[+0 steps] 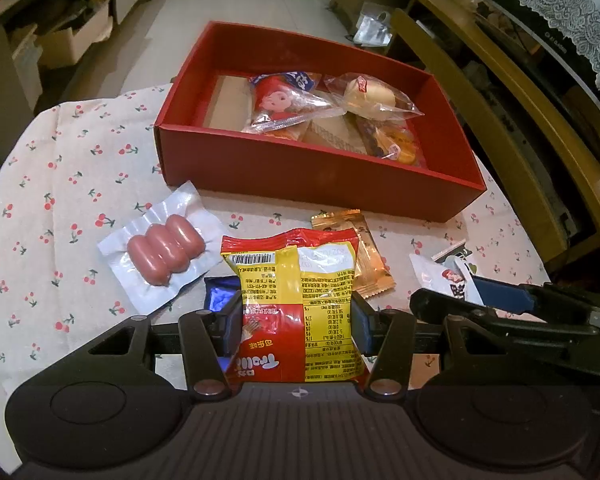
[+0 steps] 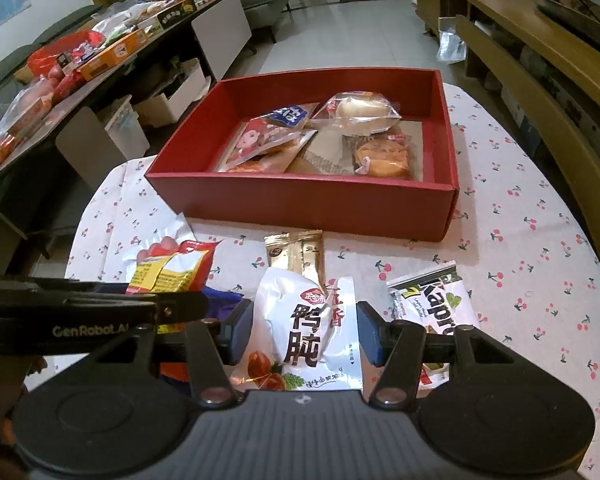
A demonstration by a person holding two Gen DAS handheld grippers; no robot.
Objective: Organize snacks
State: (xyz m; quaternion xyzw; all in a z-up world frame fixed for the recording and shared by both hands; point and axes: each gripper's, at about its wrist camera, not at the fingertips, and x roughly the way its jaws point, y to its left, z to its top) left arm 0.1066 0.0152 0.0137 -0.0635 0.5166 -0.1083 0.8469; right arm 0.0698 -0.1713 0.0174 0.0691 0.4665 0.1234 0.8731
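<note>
On the left of the cherry-print surface (image 1: 60, 184), one vacuum pack of three sausages (image 1: 162, 250), lying flat, long axis running near-left to far-right. Just right of it, left hand-held gripper (image 1: 296, 326) closed on one red-and-yellow snack bag (image 1: 296, 300), pads pressing both side edges, bag's long axis pointing ahead toward the red box (image 1: 320, 184). Partly hidden under that bag, one blue packet (image 1: 220, 300). Next right, one gold wrapper (image 2: 296, 254), flat, long axis running near to far, just short of the box's near wall. Further right, right hand-held gripper (image 2: 304, 330) set round one white duck-gizzard pouch (image 2: 308, 328); fingers close beside both edges, firm contact not certain from this view. Far right, one green-and-white Kapro packet (image 2: 436, 304), untouched. Box straight ahead of both grippers, beyond the loose packs, open-topped, holding about five wrapped snacks. Left one probably nearer to a drop, its bag seemingly lifted; likely next, a forward carry over the near wall.
</note>
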